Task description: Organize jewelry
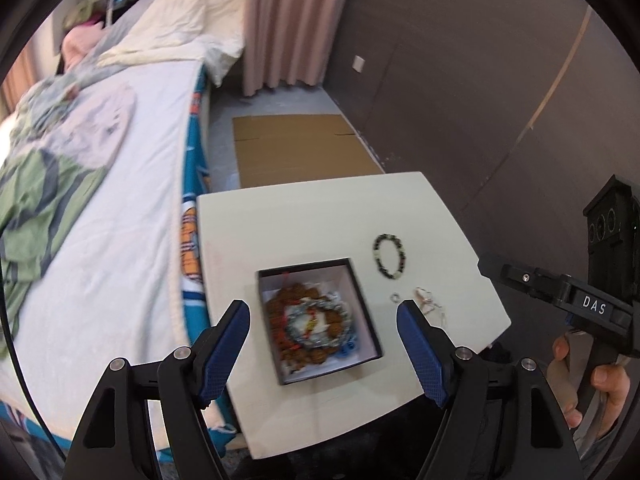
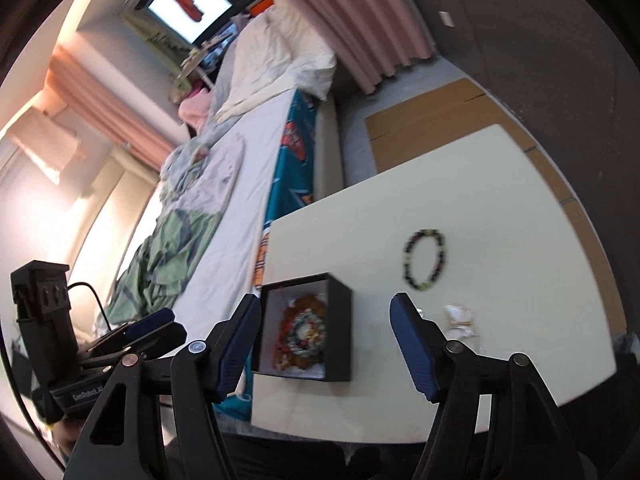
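Observation:
A black open box (image 1: 362, 300) (image 2: 340, 312) stands on the white table (image 1: 304, 220) (image 2: 480, 208) and holds several beaded bracelets (image 1: 312, 324) (image 2: 306, 332). A dark and pale beaded bracelet (image 1: 390, 256) (image 2: 425, 259) lies on the table right of the box. A small silver ring (image 1: 395, 297) and a thin tangled chain piece (image 1: 428, 300) (image 2: 460, 320) lie near it. My left gripper (image 1: 324, 344) is open and empty, above the box. My right gripper (image 2: 326, 340) is open and empty, above the table's near edge; its body shows in the left wrist view (image 1: 560, 296).
A bed (image 1: 100, 200) (image 2: 224, 200) with rumpled covers runs along the table's left side. Flat cardboard (image 1: 296, 148) (image 2: 432, 124) lies on the floor beyond the table. A dark wall (image 1: 480, 80) is to the right and pink curtains (image 1: 288, 20) hang at the back.

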### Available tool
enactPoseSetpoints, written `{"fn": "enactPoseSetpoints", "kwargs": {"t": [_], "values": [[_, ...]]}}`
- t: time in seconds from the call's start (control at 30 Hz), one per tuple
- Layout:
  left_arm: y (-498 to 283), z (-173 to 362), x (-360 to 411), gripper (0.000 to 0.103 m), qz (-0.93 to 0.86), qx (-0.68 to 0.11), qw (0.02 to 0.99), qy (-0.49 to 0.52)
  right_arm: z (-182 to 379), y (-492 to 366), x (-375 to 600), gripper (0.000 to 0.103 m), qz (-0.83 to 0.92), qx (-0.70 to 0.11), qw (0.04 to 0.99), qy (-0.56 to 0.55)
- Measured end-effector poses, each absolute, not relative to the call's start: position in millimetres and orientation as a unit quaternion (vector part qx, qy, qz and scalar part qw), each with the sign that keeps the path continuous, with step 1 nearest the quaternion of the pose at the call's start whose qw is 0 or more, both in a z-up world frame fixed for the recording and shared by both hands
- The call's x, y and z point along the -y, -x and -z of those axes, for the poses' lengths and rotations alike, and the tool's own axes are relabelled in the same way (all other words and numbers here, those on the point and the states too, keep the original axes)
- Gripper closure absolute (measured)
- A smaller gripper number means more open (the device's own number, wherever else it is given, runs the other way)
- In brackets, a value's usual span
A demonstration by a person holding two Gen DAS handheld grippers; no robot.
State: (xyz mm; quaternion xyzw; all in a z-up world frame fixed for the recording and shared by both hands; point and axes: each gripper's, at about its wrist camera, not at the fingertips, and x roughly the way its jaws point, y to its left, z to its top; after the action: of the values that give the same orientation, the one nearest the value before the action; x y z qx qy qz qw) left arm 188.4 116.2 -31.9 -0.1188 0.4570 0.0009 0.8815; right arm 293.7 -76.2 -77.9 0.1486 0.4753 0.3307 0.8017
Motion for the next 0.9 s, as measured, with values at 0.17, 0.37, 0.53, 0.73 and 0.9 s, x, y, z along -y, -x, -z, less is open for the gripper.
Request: {"fn": "enactPoseSetpoints", "kwargs": {"t": [0.17, 0.37, 0.53, 0.73, 0.9], "values": [[-211, 30, -89, 0.026, 0.016, -0.47, 0.877, 0.094, 85, -304, 109, 0.035, -0.31, -0.482, 0.803, -0.165], [-239, 41, -58, 0.026, 0.03, -0.49, 0.868, 0.071, 106, -315, 146, 0.024, -0.28, -0.5, 0.8, -0.179], [-257, 59, -30, 0.029, 0.049, -0.51, 0.857, 0.056, 120, -321, 170, 0.024, -0.263, -0.511, 0.798, -0.179], [-283, 86, 3, 0.04, 0.068, -0.551, 0.83, 0.041, 133, -328, 198, 0.024, -0.246, -0.518, 0.798, -0.189], [-302, 105, 20, 0.049, 0.071, -0.576, 0.813, 0.046, 141, -332, 220, 0.024, -0.228, -0.52, 0.798, -0.201]]}}
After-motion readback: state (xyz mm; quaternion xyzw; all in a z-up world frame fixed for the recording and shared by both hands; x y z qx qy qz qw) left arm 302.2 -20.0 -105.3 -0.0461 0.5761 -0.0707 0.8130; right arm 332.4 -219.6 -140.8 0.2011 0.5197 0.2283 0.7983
